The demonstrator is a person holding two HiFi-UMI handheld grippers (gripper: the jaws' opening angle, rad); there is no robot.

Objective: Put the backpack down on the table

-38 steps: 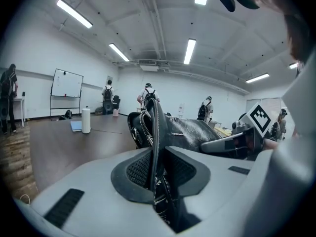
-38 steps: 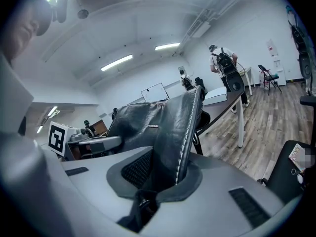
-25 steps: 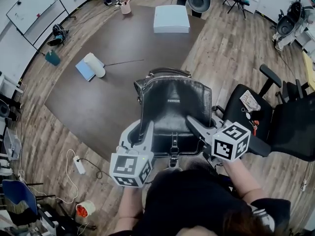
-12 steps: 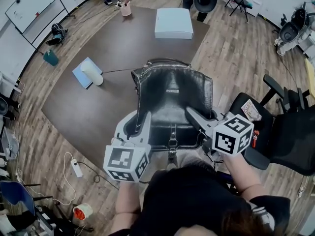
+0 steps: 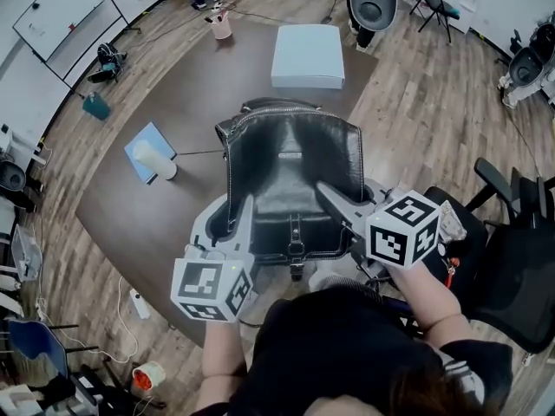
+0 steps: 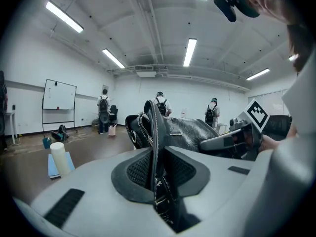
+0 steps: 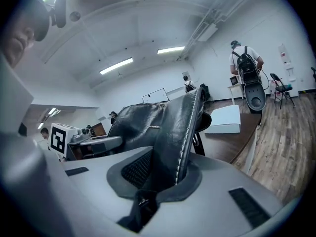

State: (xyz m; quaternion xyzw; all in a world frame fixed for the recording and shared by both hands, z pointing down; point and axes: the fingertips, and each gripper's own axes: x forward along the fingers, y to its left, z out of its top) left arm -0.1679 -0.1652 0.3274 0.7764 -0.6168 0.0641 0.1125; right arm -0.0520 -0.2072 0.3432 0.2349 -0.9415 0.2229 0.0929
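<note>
A black leather backpack point(image 5: 290, 176) hangs between my two grippers, over the near edge of the brown table point(image 5: 173, 94). My left gripper point(image 5: 238, 217) is shut on the pack's left side; in the left gripper view its pads pinch a stitched strap point(image 6: 154, 132) of the backpack point(image 6: 185, 130). On the pack's right edge my right gripper point(image 5: 328, 199) is shut too, and in the right gripper view the stitched leather edge point(image 7: 190, 127) sits between the pads. The pack's top handle points away from me. Whether its underside touches the table is hidden.
On the table's far side lies a white box point(image 5: 308, 55); a blue notebook with a white cylinder point(image 5: 153, 157) lies to the left and a pink cup point(image 5: 222, 27) at the back. A black office chair point(image 5: 512, 258) stands to my right. People with backpacks point(image 6: 160, 104) stand far off.
Both grippers have carried the backpack forward, away from me and a little left. It now hangs further over the table; the chair has slid toward the right edge of the head view.
</note>
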